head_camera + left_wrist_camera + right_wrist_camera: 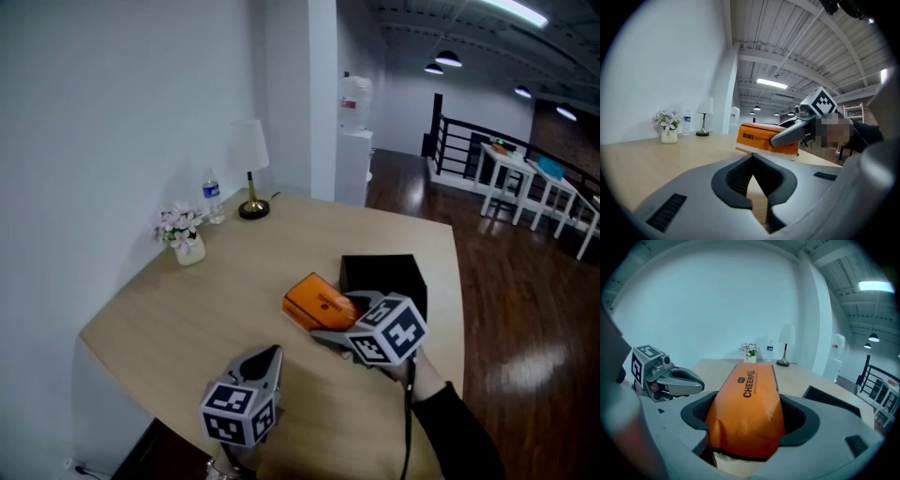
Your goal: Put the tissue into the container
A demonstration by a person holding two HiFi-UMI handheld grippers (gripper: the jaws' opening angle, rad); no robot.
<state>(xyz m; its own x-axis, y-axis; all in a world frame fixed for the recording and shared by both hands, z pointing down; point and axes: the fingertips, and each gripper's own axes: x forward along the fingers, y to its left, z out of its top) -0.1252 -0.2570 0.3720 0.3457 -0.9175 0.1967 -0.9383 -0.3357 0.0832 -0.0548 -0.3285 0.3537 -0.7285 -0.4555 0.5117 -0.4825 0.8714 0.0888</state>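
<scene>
The tissue is an orange soft pack (319, 302) lying on the wooden table just left of a black open box, the container (384, 277). My right gripper (339, 317) is shut on the pack's near end; in the right gripper view the pack (747, 404) fills the space between both pads and its wrapper is dented. The container's rim (829, 397) shows at the right there. My left gripper (267, 356) hovers nearer the front edge, shut and empty, pointing at the pack (761, 136) and the right gripper (792, 133).
A small vase of flowers (183, 234), a water bottle (213, 199) and a table lamp (250, 169) stand along the wall at the table's far left. The table's right edge (457, 309) drops to dark floor. A water dispenser (354, 141) stands beyond.
</scene>
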